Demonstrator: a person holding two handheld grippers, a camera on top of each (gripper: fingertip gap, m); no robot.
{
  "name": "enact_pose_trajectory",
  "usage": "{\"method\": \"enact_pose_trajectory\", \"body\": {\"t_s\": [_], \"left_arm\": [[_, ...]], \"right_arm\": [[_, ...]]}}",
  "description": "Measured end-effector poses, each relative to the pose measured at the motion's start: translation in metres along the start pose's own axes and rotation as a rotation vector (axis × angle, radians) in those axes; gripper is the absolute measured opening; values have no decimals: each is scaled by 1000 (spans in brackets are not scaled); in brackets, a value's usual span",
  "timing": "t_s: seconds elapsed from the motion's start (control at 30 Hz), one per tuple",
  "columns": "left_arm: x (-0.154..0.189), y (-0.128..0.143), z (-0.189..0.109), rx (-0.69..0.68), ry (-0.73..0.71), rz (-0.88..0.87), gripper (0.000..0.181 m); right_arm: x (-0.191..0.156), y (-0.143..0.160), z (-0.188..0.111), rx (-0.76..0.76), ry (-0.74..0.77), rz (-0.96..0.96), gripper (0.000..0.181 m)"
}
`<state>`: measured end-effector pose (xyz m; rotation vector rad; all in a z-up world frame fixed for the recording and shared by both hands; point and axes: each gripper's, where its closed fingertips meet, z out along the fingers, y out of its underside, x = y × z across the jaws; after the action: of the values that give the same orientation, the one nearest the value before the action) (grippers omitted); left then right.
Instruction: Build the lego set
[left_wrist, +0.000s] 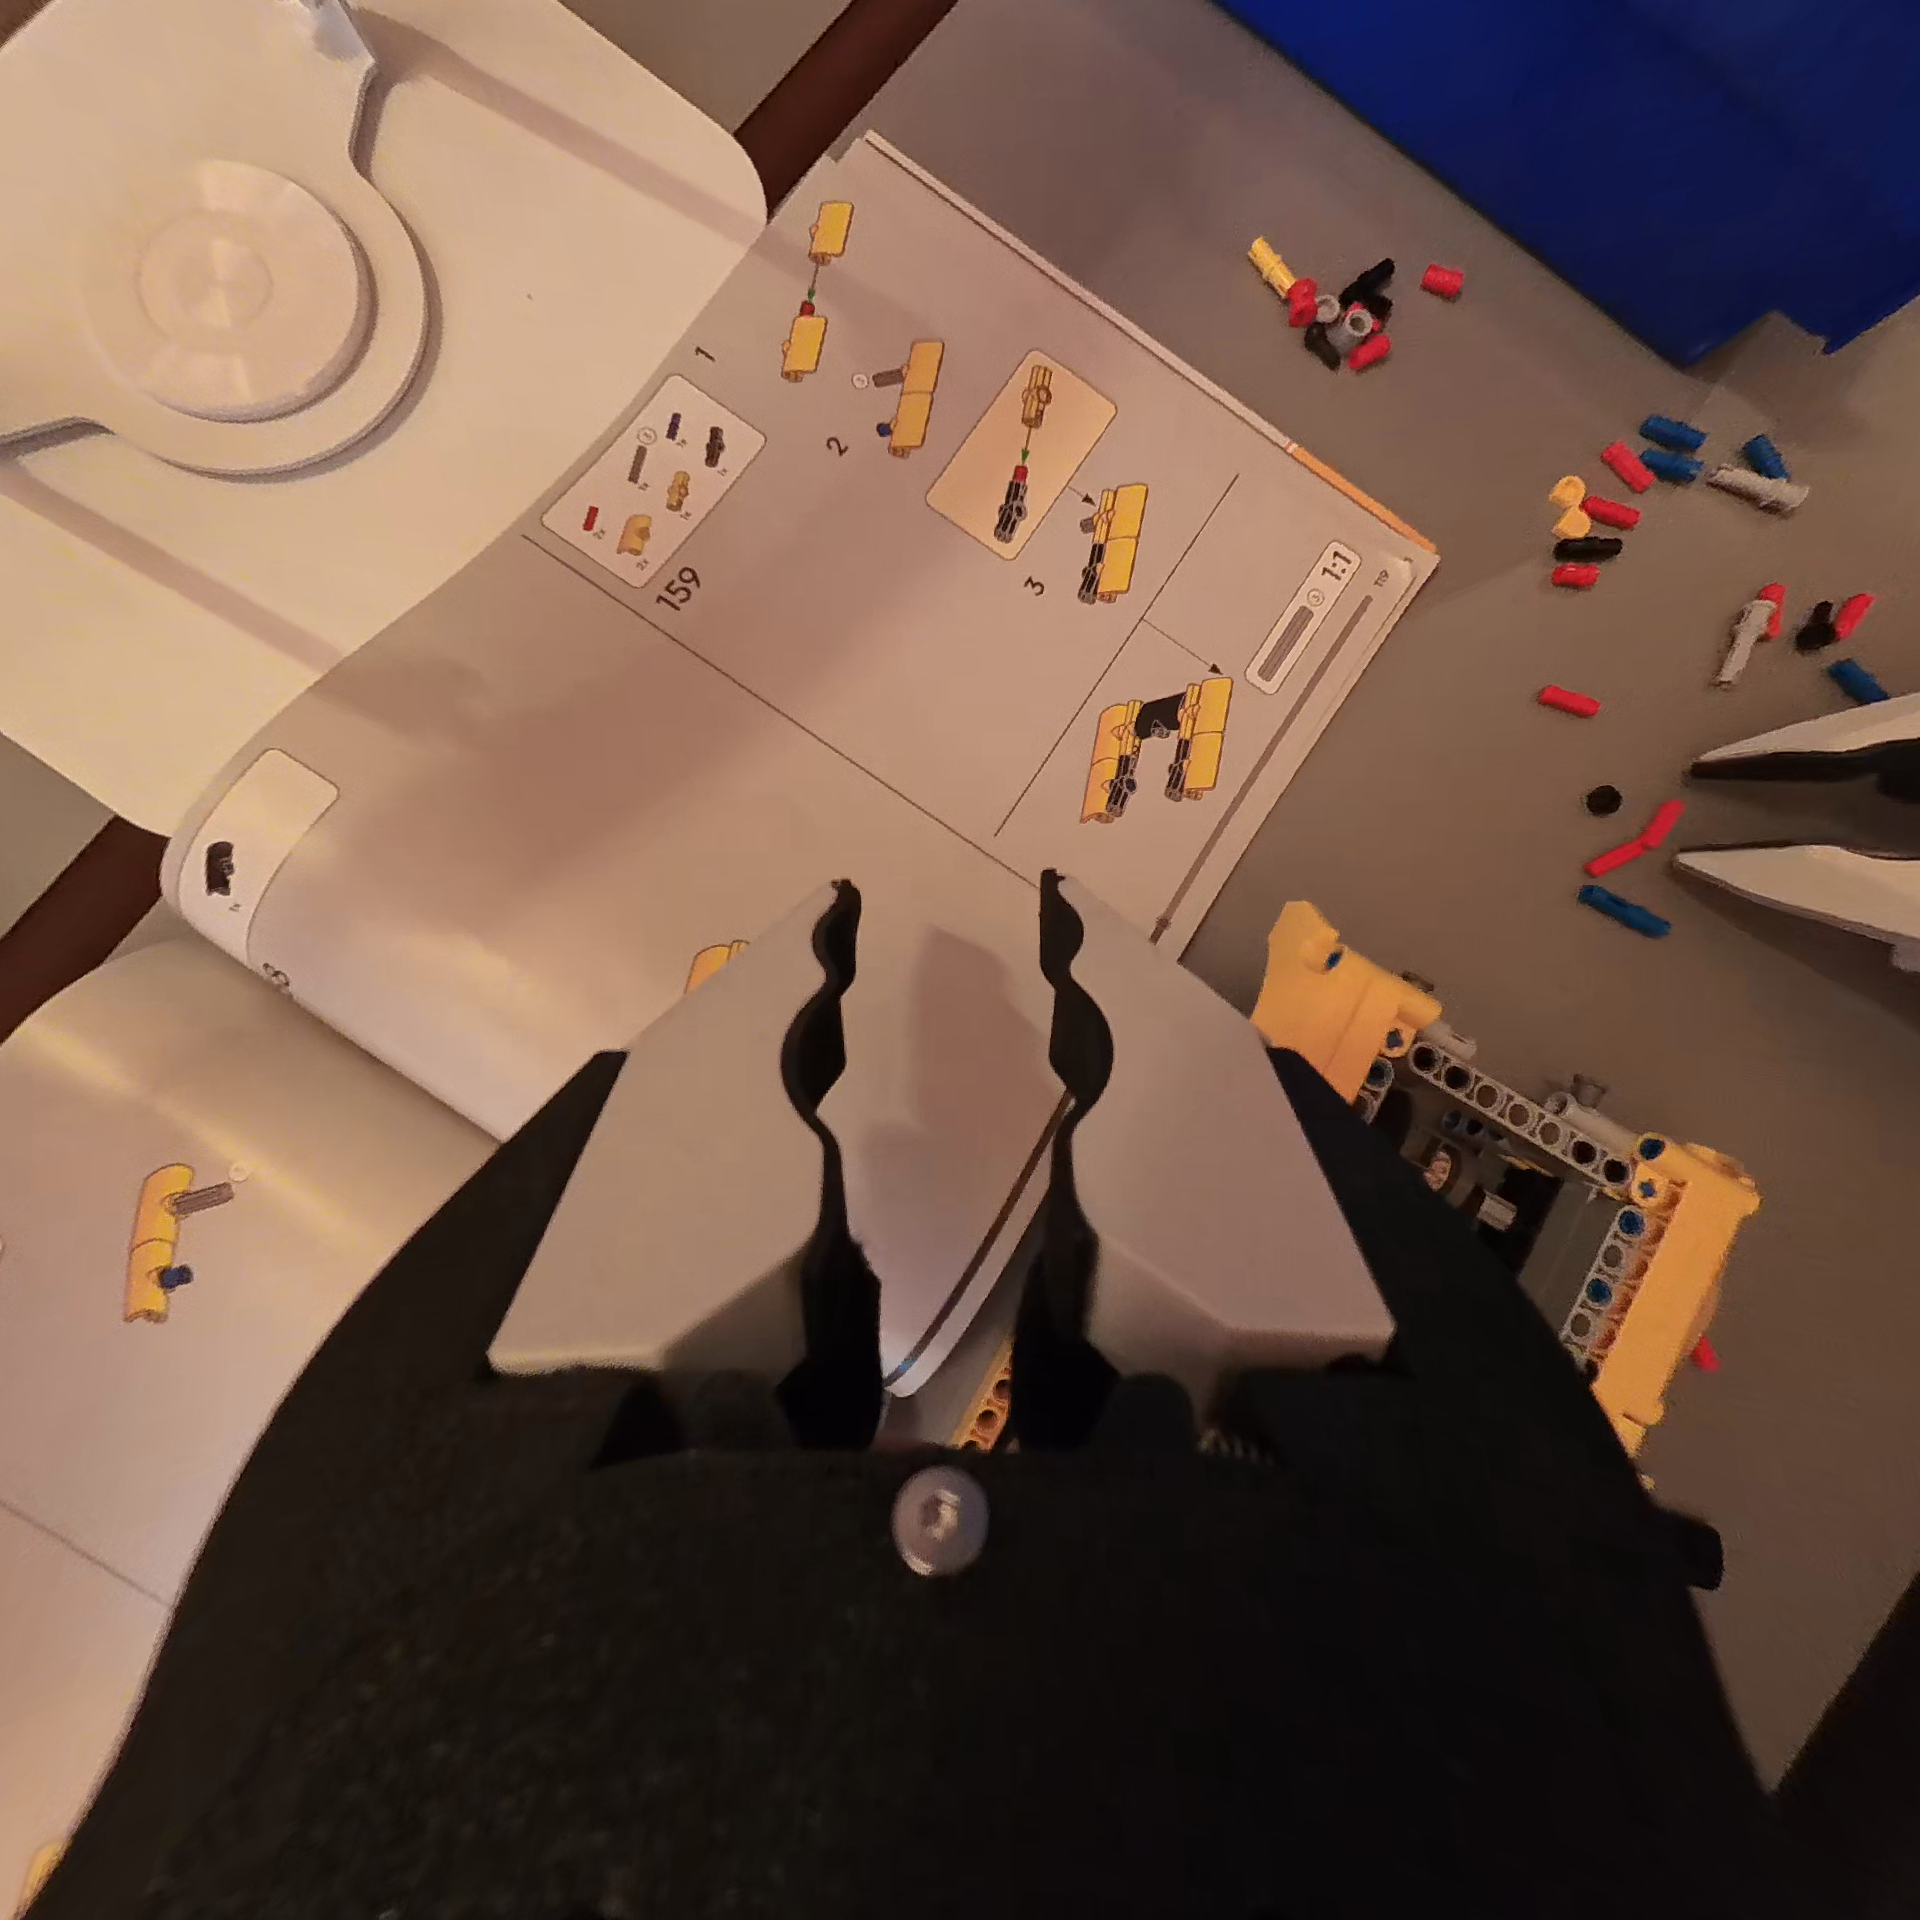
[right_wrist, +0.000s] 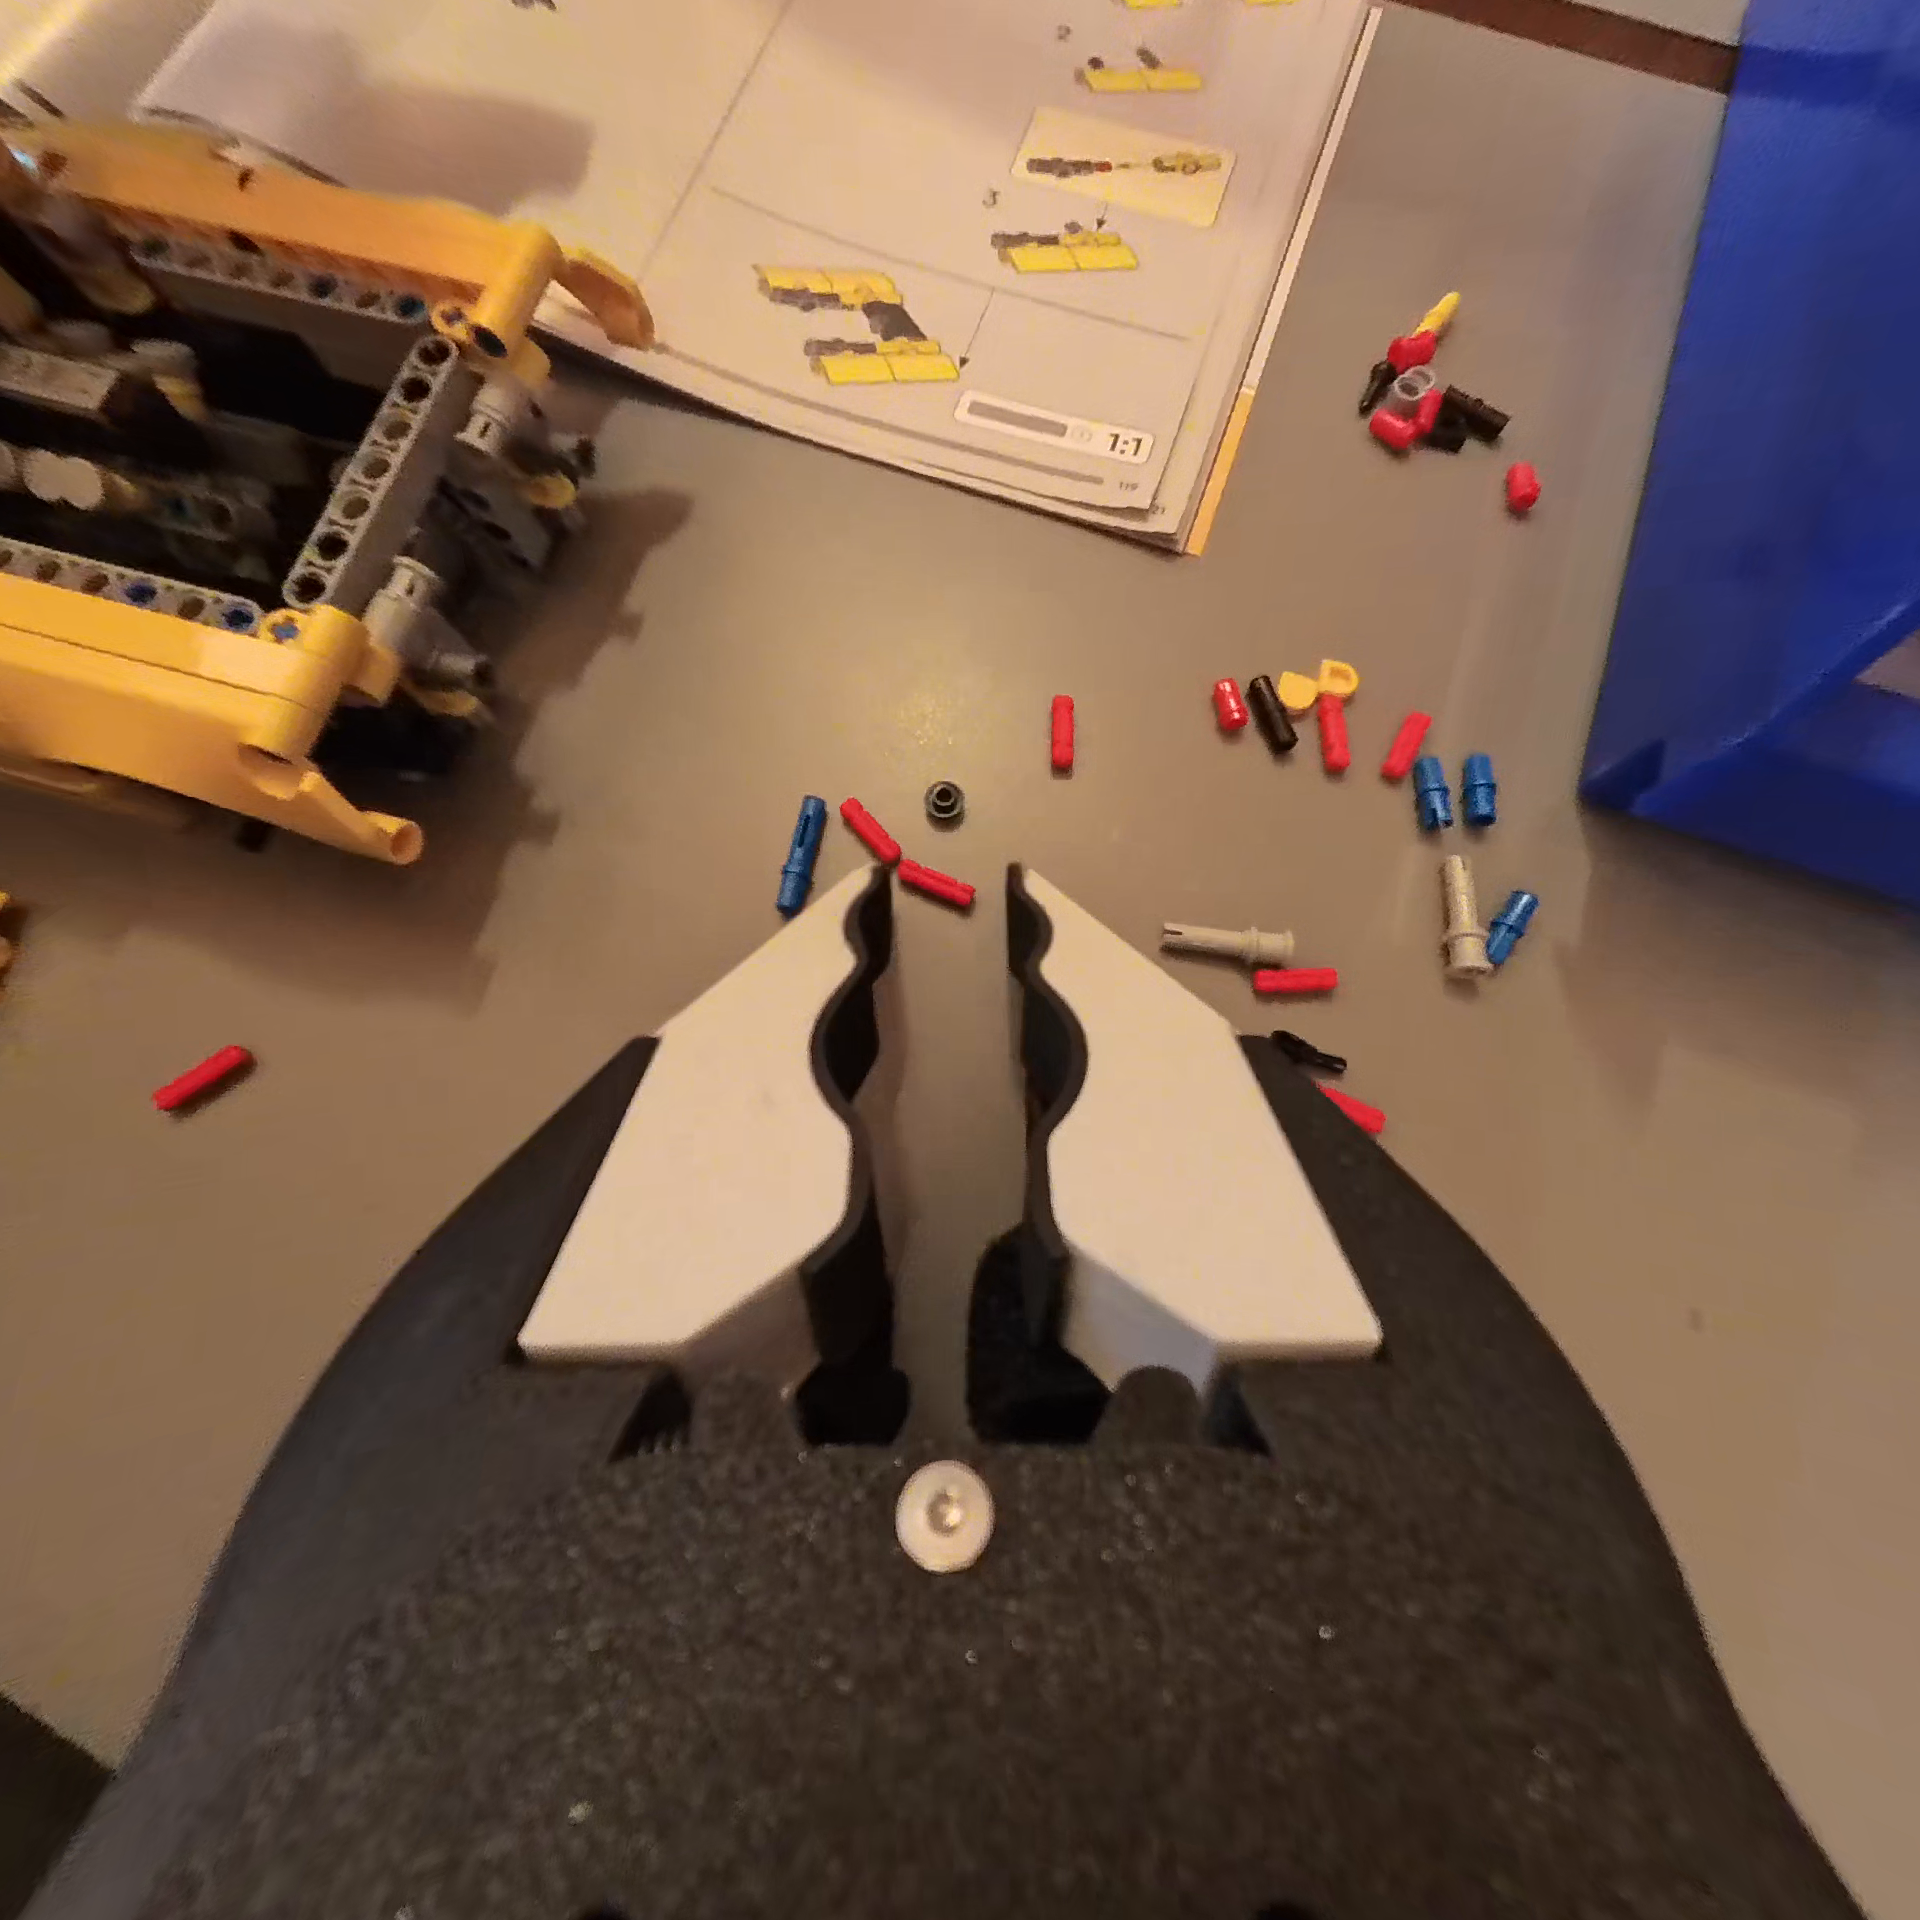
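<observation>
My left gripper (left_wrist: 948, 883) is open and empty, hovering over the open instruction booklet (left_wrist: 831, 644); a curled page edge (left_wrist: 977, 1247) shows between its fingers. The part-built yellow and grey Lego model (left_wrist: 1507, 1153) sits just to its right, and shows at the left of the right wrist view (right_wrist: 260, 468). My right gripper (right_wrist: 950, 873) is open and low over the grey table, its tips at a red pin (right_wrist: 935, 885). A second red pin (right_wrist: 869, 829), a blue pin (right_wrist: 800, 854) and a small black round piece (right_wrist: 945, 803) lie just ahead. The right gripper also shows in the left wrist view (left_wrist: 1685, 812).
Several loose red, blue, black, grey and yellow pins are scattered on the table (right_wrist: 1351, 727), with a small pile (right_wrist: 1423, 395) near the booklet (right_wrist: 935, 260). A blue bin (right_wrist: 1818, 416) stands at the right. A white moulded tray (left_wrist: 260, 312) lies beyond the booklet.
</observation>
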<state>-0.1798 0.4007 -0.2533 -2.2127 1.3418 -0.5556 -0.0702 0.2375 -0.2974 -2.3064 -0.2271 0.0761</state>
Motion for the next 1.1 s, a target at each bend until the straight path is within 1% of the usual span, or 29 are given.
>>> {"method": "enact_pose_trajectory", "body": {"t_s": [0.17,0.27,0.3,0.43,0.53,0.57,0.63,0.67,0.73,0.83,0.93,1.1], "left_arm": [[-1,0,0,0,4,-5,34],[-1,1,1,-2,5,-1,34],[-1,1,1,-2,7,0,34],[-1,2,1,-8,8,4,34],[-3,2,0,-6,-1,4,34],[-5,2,-1,-5,-3,2,34],[-7,2,-2,-4,-8,-1,34],[-8,2,-2,-4,-11,-3,34],[-11,2,-3,-3,-13,-8,34],[-11,4,-2,-11,-10,-5,34],[-11,4,-2,-10,-10,-3,34],[-10,4,-2,-12,-9,1,34]], "right_arm": [[0,3,4,-19,-3,-1,19],[1,4,4,-31,32,-59,5],[1,5,3,-36,47,-83,4],[-4,7,0,-63,74,-158,3],[-7,0,-9,-24,42,-139,3],[-13,-6,-15,16,-6,-131,3],[-57,-17,-28,126,-265,-176,3],[-79,-16,-35,135,-382,-231,3],[-113,1,-39,80,-523,-362,4],[-130,27,-32,-47,-566,-473,4],[-134,29,-33,-57,-601,-457,4],[-132,32,-31,-72,-596,-456,4]]}}
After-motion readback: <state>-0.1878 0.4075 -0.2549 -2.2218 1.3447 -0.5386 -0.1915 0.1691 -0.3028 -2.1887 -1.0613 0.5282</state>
